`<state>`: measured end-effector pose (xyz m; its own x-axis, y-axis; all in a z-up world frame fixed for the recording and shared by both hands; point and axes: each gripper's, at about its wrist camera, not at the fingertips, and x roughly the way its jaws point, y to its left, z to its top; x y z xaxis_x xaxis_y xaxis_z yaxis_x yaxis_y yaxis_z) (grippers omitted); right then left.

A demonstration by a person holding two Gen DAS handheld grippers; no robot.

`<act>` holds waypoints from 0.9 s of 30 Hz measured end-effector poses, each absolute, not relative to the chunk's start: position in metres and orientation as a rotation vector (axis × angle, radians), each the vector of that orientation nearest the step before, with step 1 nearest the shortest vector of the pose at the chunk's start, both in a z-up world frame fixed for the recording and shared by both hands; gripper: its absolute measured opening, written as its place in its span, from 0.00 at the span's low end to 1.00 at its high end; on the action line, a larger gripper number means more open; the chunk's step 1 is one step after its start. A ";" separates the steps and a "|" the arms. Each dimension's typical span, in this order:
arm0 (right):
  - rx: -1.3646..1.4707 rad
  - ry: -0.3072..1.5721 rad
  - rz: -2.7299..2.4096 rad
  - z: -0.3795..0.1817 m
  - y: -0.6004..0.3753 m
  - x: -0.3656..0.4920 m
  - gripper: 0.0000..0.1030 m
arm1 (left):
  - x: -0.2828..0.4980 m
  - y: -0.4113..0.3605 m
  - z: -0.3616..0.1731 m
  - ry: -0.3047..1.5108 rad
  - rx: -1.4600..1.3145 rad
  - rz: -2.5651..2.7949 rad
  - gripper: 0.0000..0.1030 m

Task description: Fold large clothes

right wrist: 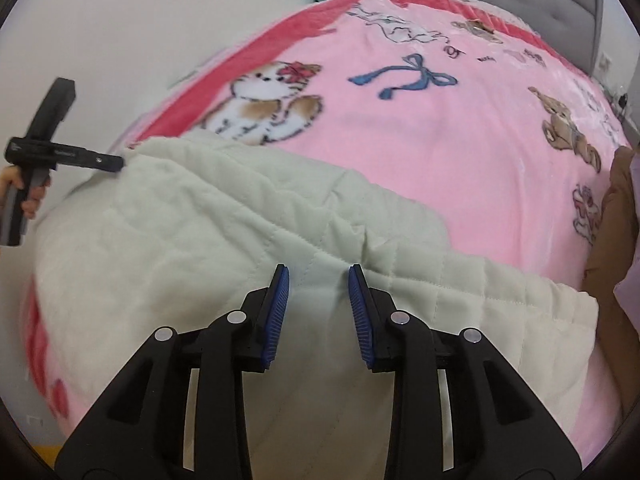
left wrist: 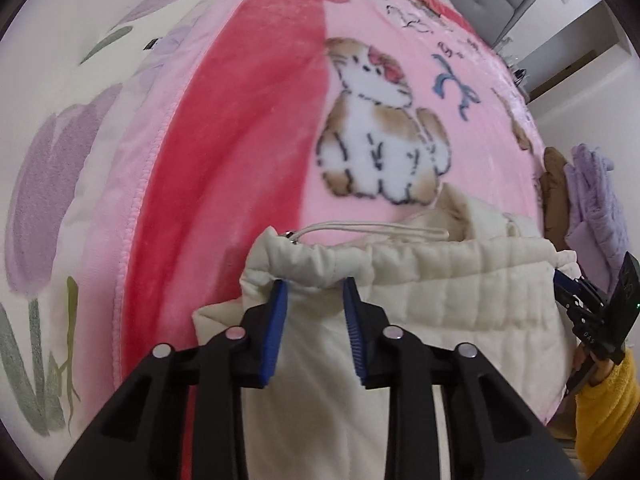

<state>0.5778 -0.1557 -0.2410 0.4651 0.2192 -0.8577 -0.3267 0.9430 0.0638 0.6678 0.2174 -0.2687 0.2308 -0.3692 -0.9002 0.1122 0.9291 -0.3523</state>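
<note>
A bed [right wrist: 592,4] with a grey padded headboard carries a pink plush blanket with a red border and printed puppies [right wrist: 460,152], spread flat across it. On the near part of the blanket lies the cream quilted padded garment [right wrist: 224,248], bunched and partly folded, its gathered hem edge and pale drawstring cord [left wrist: 384,230] facing the printed puppy. At the bed's right side, beside the garment, a lilac knitted glove [left wrist: 596,200] rests against a brown fabric item [left wrist: 554,188]. The left gripper [left wrist: 315,286] sits at the garment's gathered left corner, jaws apart with the blue pads touching the cloth on either side. The right gripper [right wrist: 319,270] rests on a crease at the garment's right part, jaws likewise apart, cloth between them unclamped.
</note>
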 end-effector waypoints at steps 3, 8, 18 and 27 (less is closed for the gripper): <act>-0.161 1.035 0.329 -0.252 -0.150 0.578 0.28 | 0.672 0.230 -0.281 1.327 -0.341 -0.326 0.19; -0.090 1.029 0.338 -0.247 -0.159 0.577 0.30 | 0.660 0.230 -0.267 1.252 -0.319 -0.345 0.20; -0.089 0.772 0.191 -0.165 -0.224 0.466 0.60 | 0.530 0.202 -0.179 0.862 0.016 -0.265 0.73; -0.048 0.932 0.043 -0.218 -0.267 0.411 0.56 | 0.482 0.174 -0.226 0.920 0.162 -0.259 0.73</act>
<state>0.4114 -0.2669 -0.2177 0.5954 0.0159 -0.8033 -0.0575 0.9981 -0.0229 0.4822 0.1738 -0.2258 0.5779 -0.1518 -0.8018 0.2892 0.9569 0.0272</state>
